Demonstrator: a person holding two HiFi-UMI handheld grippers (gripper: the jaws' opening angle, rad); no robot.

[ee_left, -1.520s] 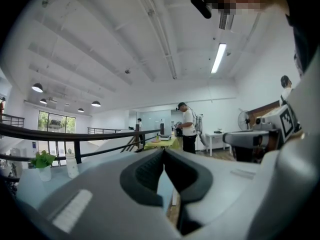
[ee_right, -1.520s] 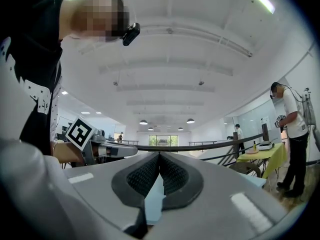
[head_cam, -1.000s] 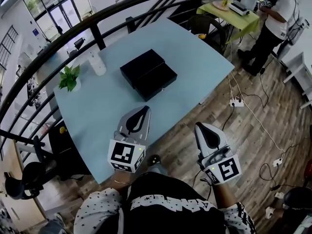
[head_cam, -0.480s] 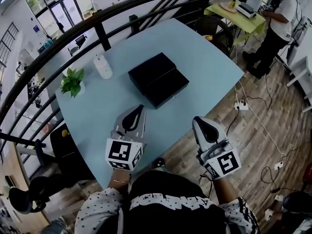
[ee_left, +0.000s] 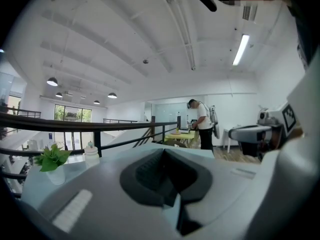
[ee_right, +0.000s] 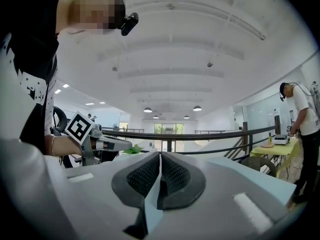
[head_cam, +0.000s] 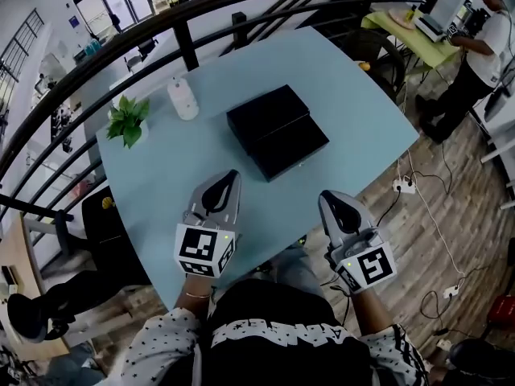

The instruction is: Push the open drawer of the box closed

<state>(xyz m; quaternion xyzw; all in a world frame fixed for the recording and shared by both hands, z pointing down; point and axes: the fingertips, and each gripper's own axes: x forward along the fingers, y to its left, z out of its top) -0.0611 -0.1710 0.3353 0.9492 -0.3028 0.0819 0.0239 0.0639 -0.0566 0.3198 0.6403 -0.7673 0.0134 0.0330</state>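
The black box (head_cam: pixel 268 111) lies on the light blue table (head_cam: pixel 354 111), its open drawer (head_cam: pixel 291 147) sticking out toward the table's near right edge. My left gripper (head_cam: pixel 234 174) hovers over the near part of the table, short of the box, with its jaws shut and nothing in them. My right gripper (head_cam: pixel 325 195) hangs just off the table's near edge over the wooden floor, also shut and empty. The left gripper (ee_left: pixel 164 154) and right gripper (ee_right: pixel 160 156) views show pads pressed together; the box is hidden behind the gripper bodies there.
A small potted plant (head_cam: pixel 127 119) and a white bottle (head_cam: pixel 183 99) stand at the table's far left. A black railing (head_cam: pixel 185 22) curves behind the table. Cables and a power strip (head_cam: pixel 401 186) lie on the floor at right. A person (head_cam: pixel 483 47) stands by a yellow-green table (head_cam: pixel 418 34).
Both grippers have moved forward toward the table. The table and box now sit nearer and further right in the head view. Both pairs of jaws have stayed shut.
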